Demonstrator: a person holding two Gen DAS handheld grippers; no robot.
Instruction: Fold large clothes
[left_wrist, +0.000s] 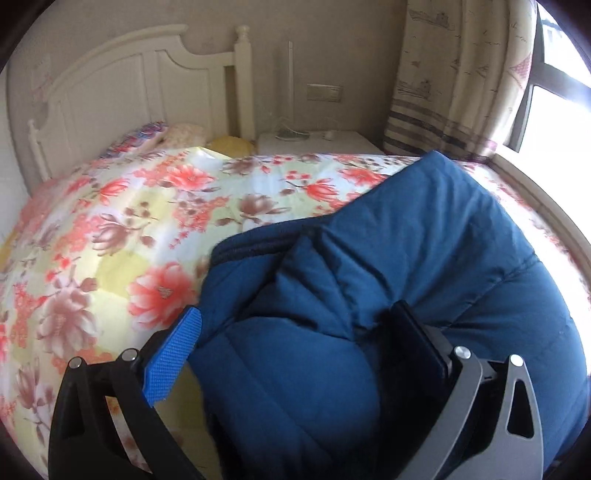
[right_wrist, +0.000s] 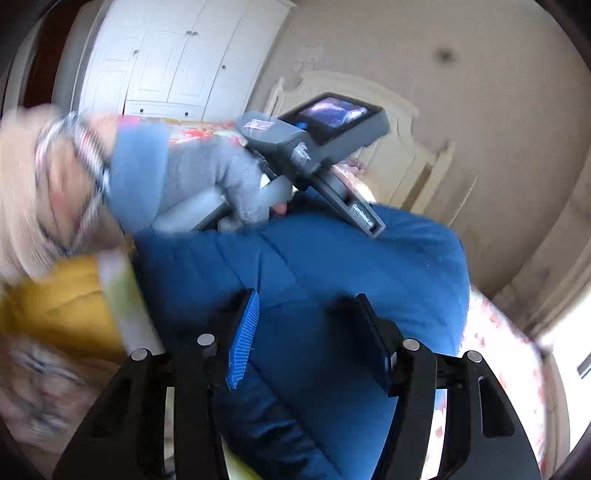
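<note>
A large dark blue padded jacket lies bunched on the floral bed cover. My left gripper is open wide, its blue pad at the jacket's left edge and the other finger pressed into the padding. In the right wrist view the same jacket fills the middle. My right gripper is open over it, with jacket fabric between its fingers. The left gripper's grey body shows there, held by a gloved hand above the jacket's far edge.
A white headboard and pillows are at the bed's far end, with a white nightstand beside them. A curtain and a window are on the right. A yellow garment lies at the left. White wardrobe doors stand behind.
</note>
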